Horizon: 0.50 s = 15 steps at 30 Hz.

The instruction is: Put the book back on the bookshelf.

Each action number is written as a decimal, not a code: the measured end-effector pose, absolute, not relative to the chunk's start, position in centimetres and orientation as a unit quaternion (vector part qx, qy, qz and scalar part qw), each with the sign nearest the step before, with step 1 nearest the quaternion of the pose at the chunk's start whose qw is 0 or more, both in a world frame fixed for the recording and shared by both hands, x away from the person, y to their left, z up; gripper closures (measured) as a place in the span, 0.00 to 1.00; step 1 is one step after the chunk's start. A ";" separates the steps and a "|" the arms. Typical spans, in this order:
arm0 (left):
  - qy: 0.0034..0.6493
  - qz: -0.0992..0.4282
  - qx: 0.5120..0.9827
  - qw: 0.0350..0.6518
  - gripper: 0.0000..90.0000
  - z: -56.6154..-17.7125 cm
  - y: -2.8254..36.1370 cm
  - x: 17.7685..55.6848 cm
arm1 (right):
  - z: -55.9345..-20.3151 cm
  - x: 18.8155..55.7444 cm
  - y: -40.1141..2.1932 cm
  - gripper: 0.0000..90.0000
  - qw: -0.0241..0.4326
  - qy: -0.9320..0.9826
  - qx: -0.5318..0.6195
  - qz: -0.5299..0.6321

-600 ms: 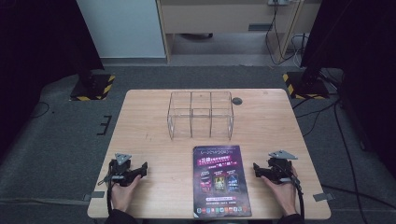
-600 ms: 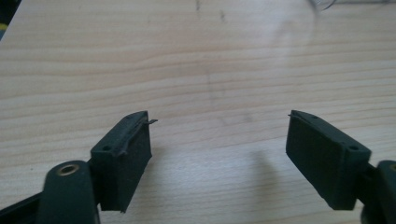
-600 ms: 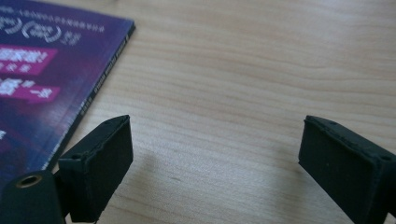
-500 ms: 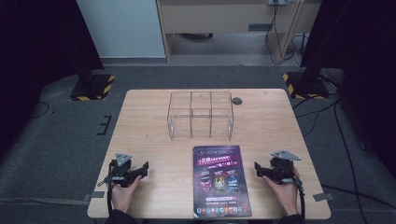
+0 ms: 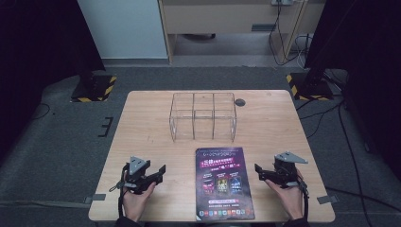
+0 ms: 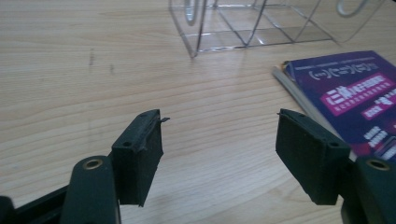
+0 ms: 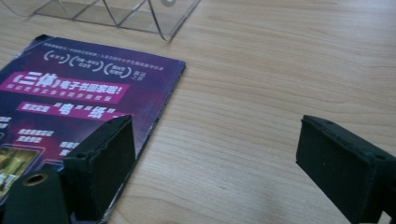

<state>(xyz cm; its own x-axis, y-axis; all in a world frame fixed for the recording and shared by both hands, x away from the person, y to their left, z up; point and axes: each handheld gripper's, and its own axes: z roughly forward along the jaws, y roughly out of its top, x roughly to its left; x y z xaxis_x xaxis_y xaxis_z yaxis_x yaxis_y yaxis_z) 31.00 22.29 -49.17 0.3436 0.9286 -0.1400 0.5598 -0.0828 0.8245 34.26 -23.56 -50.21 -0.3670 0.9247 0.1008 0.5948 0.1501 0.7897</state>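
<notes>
Booklet (image 5: 224,183) lies flat on the table (image 5: 142,123) between your hands; left gripper (image 5: 160,172) and right gripper (image 5: 260,170) rest low beside it, pointing inward, jaws spread and grasping nothing

Purple booklet (image 5: 224,182), closed, flat on the table, lower centre of the high view, white and pink print, long edge running away from the near edge
</notes>
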 end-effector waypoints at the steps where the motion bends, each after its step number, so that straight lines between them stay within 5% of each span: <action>1: 0.527 0.217 0.703 0.424 0.35 -49.1 22.0 31.0 | -50.1 34.2 -23.5 0.14 0.210 0.728 0.521 0.393; 15: 0.495 0.196 0.736 0.418 0.42 -49.3 16.3 31.8 | -50.2 33.8 -22.0 0.18 0.199 0.742 0.501 0.398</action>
